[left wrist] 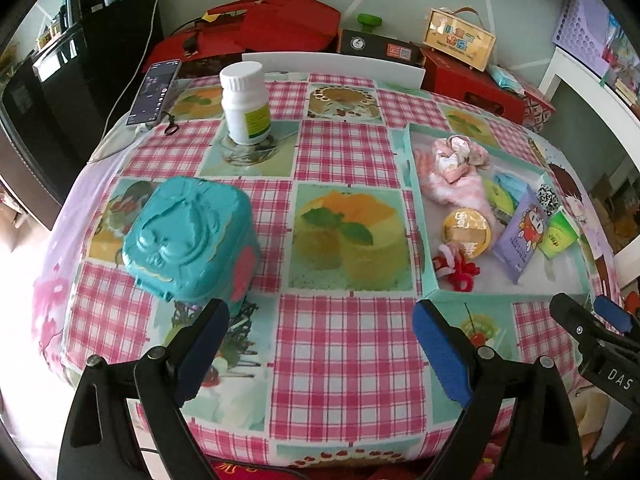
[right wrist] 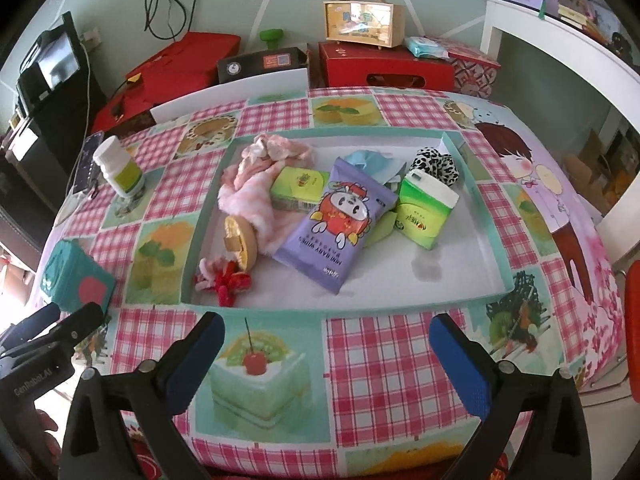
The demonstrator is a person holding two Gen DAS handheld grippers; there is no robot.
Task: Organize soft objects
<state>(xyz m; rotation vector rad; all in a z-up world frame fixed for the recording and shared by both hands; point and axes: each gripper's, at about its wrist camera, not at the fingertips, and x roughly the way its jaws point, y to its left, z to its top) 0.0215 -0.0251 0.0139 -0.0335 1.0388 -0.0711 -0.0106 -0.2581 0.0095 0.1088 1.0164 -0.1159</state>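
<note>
Apparently little is being left undone: the pink fluffy sock (right wrist: pixel 256 184), baby wipes pack (right wrist: pixel 340 224), green tissue packs (right wrist: pixel 424 212) and leopard scrunchie (right wrist: pixel 436 168) are all lying inside the shallow tray (right wrist: pixel 496 264). Both the left gripper (left wrist: pixel 320 348) and right gripper (right wrist: pixel 326 360) are hovering spread wide and empty, near the teal tin (left wrist: pixel 192 240).

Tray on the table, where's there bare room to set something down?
The tray has bare floor along its near right part, below the green tissue pack. Its left and far side is crowded: purple wipes pack, pink cloth, red trinket.
</note>
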